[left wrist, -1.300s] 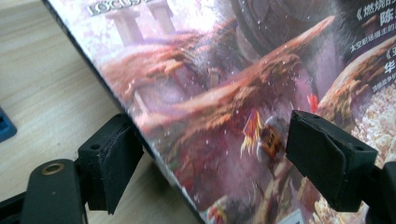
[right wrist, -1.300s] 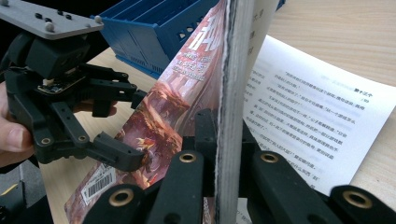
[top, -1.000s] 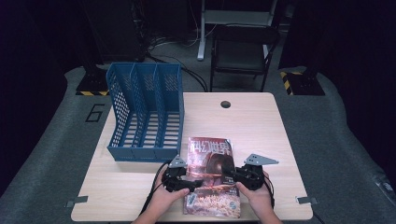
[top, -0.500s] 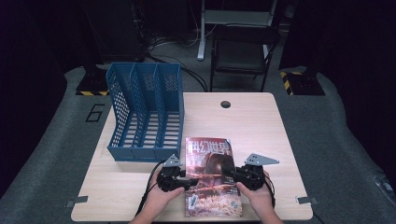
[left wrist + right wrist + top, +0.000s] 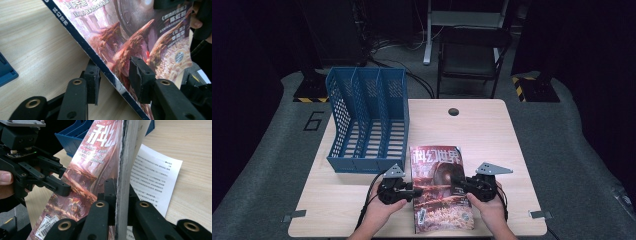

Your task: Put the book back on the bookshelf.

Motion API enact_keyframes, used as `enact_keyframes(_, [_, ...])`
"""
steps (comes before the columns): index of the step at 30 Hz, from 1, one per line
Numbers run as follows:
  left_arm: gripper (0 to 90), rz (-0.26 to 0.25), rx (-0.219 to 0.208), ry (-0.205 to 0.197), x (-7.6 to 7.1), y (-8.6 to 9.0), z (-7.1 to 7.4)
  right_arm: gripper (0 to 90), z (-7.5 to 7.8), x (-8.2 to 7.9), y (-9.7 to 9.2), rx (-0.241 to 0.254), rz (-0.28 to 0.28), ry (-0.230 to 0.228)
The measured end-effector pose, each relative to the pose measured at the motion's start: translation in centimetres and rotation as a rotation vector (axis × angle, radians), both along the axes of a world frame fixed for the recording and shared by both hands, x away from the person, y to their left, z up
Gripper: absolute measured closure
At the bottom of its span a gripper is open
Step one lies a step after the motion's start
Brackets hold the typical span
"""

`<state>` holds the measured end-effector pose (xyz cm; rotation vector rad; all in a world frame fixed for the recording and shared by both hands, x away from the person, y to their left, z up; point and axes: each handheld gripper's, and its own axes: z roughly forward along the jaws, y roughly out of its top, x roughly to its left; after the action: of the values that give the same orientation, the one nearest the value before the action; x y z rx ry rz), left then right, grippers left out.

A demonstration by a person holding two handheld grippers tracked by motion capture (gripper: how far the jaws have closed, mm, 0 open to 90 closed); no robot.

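The magazine [image 5: 441, 187] lies near the desk's [image 5: 492, 130] front edge, just right of the blue file rack [image 5: 367, 120], with its right side lifted. The right tongs [image 5: 467, 184] are clamped on the magazine's open page edge. The left tongs [image 5: 412, 191] have just been closing around the spine edge, their pads [image 5: 140, 75] on either side and not yet pressing it.

Dark lab: black curtains, floor cables [image 5: 377, 47], lone wooden table [image 5: 492, 130].
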<state>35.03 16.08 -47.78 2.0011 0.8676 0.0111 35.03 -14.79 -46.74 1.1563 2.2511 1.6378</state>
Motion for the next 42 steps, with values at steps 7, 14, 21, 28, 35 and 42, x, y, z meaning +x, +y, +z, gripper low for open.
enact_keyframes(7, [66.4, -0.005, 0.007, -0.028, -0.3, 0.0, 0.8, 85.7, 0.4, 0.0, -0.1, 0.014, 0.002, -0.005])
enact_keyframes(14, [69.4, -0.009, 0.031, -0.065, -0.6, 0.1, 2.1, 85.8, 1.1, -0.2, -0.3, 0.026, 0.013, -0.027])
enact_keyframes(21, [73.4, -0.009, 0.032, -0.097, -0.8, 0.3, 3.0, 85.9, 2.1, -0.5, -0.4, 0.047, 0.011, -0.061])
enact_keyframes(28, [75.9, -0.014, 0.047, -0.133, -1.0, 0.4, 3.8, 85.9, 2.6, -0.5, -0.3, 0.053, 0.006, -0.075])
enact_keyframes(35, [76.9, -0.001, 0.039, -0.155, -1.1, 0.3, 4.5, 85.9, 3.6, -0.7, -0.1, 0.047, -0.013, -0.118])
enact_keyframes(42, [80.4, 0.018, 0.016, -0.160, -1.3, 0.5, 4.7, 85.6, 3.8, -0.6, 0.4, 0.037, -0.009, -0.147])
